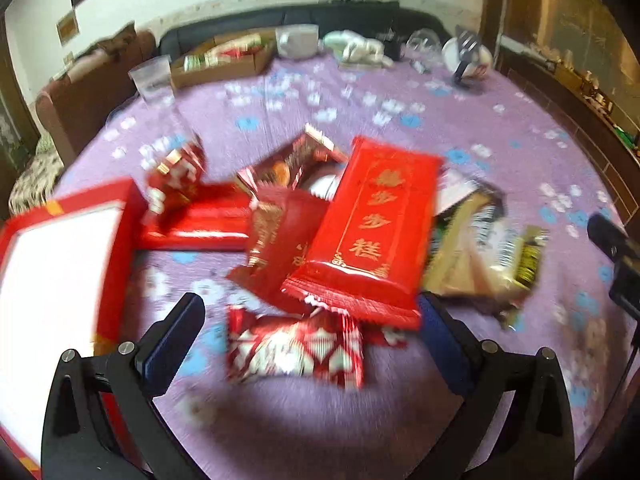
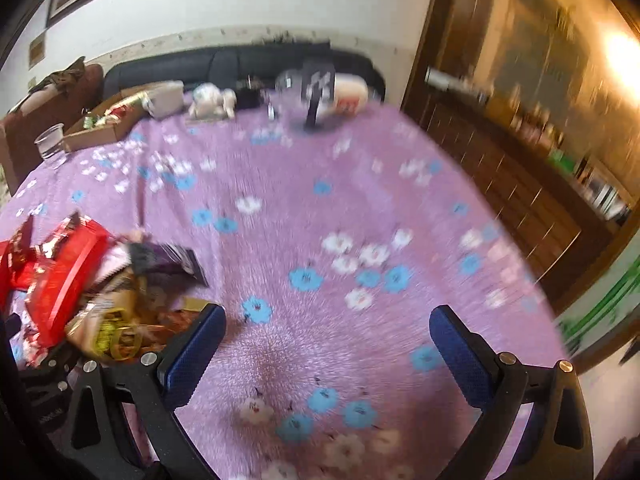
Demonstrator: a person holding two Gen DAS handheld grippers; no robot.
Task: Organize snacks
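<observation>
A heap of snack packs lies on the purple flowered tablecloth (image 1: 304, 120). On top is a big red pack with gold characters (image 1: 368, 224), with darker red packs (image 1: 280, 232) and a tan pack (image 1: 484, 256) beside it. A red-and-white patterned pack (image 1: 296, 348) lies nearest, between the fingers of my open left gripper (image 1: 312, 320), untouched as far as I can tell. A red box with a white inside (image 1: 60, 280) stands at the left. My right gripper (image 2: 328, 328) is open over bare cloth, with the heap (image 2: 72, 276) to its left.
At the table's far edge stand a clear plastic cup (image 1: 154, 78), a cardboard tray of items (image 1: 224, 60), a white container (image 1: 298, 42), a small fan (image 1: 466, 56) and other clutter. A dark sofa and a wooden cabinet (image 2: 520, 184) lie beyond. The other gripper (image 1: 616, 256) shows at right.
</observation>
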